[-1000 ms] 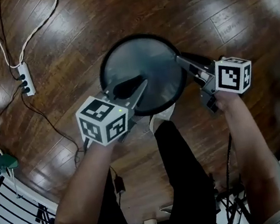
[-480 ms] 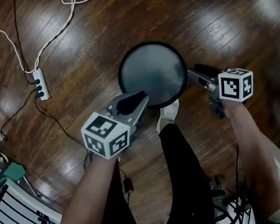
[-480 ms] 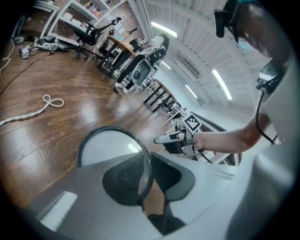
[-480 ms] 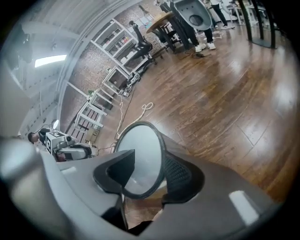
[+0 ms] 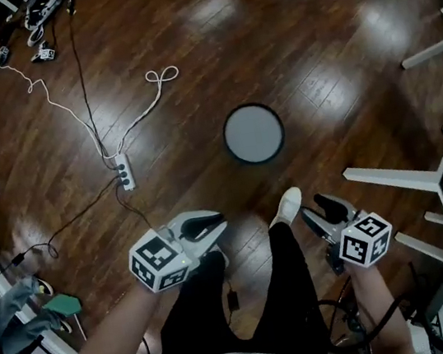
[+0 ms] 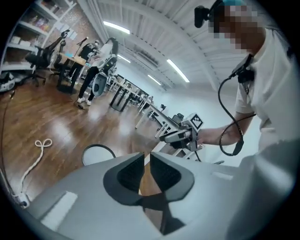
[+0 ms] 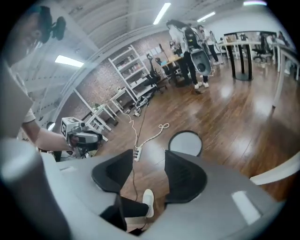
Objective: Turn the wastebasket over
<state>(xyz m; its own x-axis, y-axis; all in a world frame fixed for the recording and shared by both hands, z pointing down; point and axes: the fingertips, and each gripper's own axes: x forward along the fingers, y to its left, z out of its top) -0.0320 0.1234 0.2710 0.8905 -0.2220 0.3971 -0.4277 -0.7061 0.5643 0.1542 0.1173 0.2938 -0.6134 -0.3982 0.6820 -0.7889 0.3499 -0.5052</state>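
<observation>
The wastebasket (image 5: pixel 254 133) stands alone on the wooden floor, a round grey disc with a black rim seen from above; it also shows in the left gripper view (image 6: pixel 97 153) and the right gripper view (image 7: pixel 185 142). Both grippers are held high near the person's waist, well clear of it. My left gripper (image 5: pixel 212 223) is shut with nothing between its jaws (image 6: pixel 146 157). The jaws of my right gripper (image 5: pixel 314 209) are opening, and only floor shows in the gap between them (image 7: pixel 149 157).
A white power strip (image 5: pixel 124 176) with a looped white cable (image 5: pixel 160 77) lies left of the basket. White table legs (image 5: pixel 389 179) stand at the right. The person's white shoe (image 5: pixel 284 204) is just before the basket. People and desks (image 6: pixel 93 65) fill the far room.
Both grippers have come up and back from the basket's rim, and the basket now looks small and far below. The left jaws closed; the right jaws spread apart.
</observation>
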